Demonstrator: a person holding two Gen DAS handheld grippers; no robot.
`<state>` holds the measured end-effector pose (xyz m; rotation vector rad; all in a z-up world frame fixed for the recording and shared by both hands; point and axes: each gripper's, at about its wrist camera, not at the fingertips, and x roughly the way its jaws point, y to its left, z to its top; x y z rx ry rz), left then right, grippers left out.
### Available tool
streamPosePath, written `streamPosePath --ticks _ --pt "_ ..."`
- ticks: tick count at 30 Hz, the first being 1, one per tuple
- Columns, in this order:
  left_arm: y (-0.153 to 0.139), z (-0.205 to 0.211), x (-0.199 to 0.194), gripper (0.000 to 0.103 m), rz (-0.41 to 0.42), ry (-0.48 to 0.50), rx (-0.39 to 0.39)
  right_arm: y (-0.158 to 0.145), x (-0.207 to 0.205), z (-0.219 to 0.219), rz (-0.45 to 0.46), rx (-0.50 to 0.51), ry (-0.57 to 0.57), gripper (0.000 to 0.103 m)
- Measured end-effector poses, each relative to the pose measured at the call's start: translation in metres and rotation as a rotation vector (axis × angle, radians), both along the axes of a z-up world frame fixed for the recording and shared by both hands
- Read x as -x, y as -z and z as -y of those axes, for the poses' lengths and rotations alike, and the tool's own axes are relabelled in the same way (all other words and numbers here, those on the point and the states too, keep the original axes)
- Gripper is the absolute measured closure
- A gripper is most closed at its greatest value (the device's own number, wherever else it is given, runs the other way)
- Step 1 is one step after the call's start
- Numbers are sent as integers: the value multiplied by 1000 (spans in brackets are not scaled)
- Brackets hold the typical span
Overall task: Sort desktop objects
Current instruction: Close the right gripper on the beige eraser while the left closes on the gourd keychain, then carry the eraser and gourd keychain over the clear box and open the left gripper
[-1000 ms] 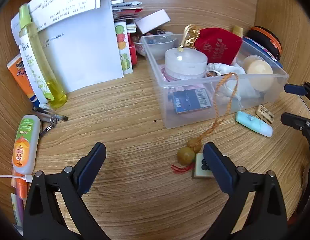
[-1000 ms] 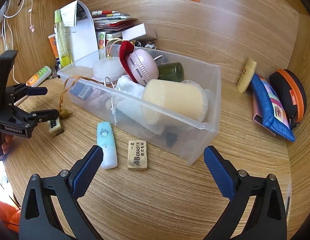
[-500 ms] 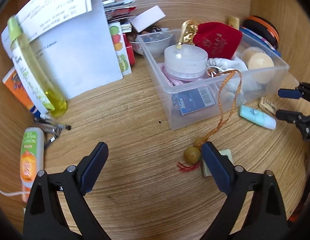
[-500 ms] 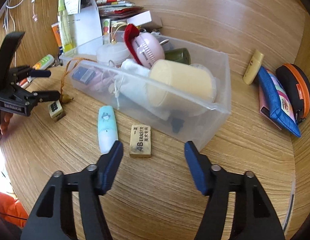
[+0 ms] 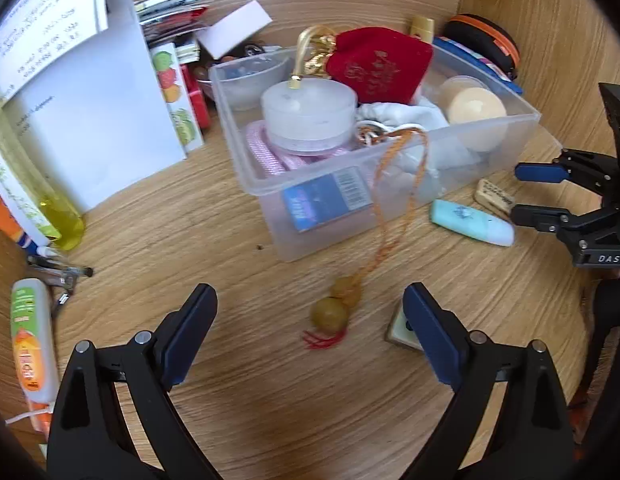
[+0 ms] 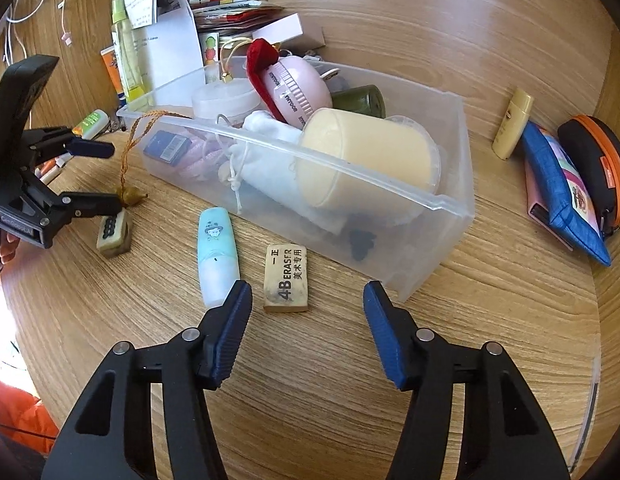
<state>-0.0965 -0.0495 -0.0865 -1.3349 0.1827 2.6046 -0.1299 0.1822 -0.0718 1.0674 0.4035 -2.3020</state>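
Note:
A clear plastic bin (image 6: 450, 204) (image 5: 390, 220) full of small items stands on the wooden desk. An orange cord with a gourd charm (image 5: 330, 314) (image 6: 130, 196) hangs over its rim onto the desk. A mahjong tile (image 6: 115, 234) (image 5: 400, 332), a light-blue tube (image 6: 216, 256) (image 5: 472, 222) and a 4B eraser (image 6: 286, 278) (image 5: 494, 196) lie in front of the bin. My left gripper (image 5: 310, 336) (image 6: 94, 178) is open and empty, its jaws either side of the charm. My right gripper (image 6: 308, 316) (image 5: 526, 192) is open and empty, just before the eraser.
A yellow bottle (image 5: 34, 184), papers (image 5: 90, 112), a small orange-labelled bottle (image 5: 32, 344) and nail clippers (image 5: 62, 274) lie left. A blue pouch (image 6: 566, 196), an orange-trimmed black case (image 6: 598, 168) and a cream tube (image 6: 512, 124) lie right of the bin. Boxes (image 6: 278, 32) are stacked behind.
My right gripper has narrowed and moved forward and down towards the eraser. My left gripper has shifted right, so the charm now sits between its jaws.

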Motion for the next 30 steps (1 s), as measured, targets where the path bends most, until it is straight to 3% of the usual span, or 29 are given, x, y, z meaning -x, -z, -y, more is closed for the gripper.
streamPosePath --ticks 1,3,6,9,12,15,21,28,30 --pt "-1 -1 -3 8 -9 -2 8 0 0 -1 1 4 2 49" --pt "-3 -1 -5 22 -26 -12 28 0 1 -2 3 8 8 49" --pt "-2 8 -3 34 -3 -39 30 0 0 -2 -2 9 6 49" --pt "3 11 -2 40 17 -37 50 0 -1 -1 -6 5 -3 50" --pt "6 6 -3 44 23 -16 70 1 -1 2 -7 -2 -21 64" --pt "6 1 -1 50 20 2 67 5 0 6 9 -13 -32 70" --pt "4 -12 2 61 -12 -27 120 6 3 15 17 -35 -40 72" --pt "4 -17 1 80 -13 29 78 6 8 29 21 -50 -71 72" --pt "4 -18 1 84 -9 37 64 6 8 30 26 -42 -78 79"
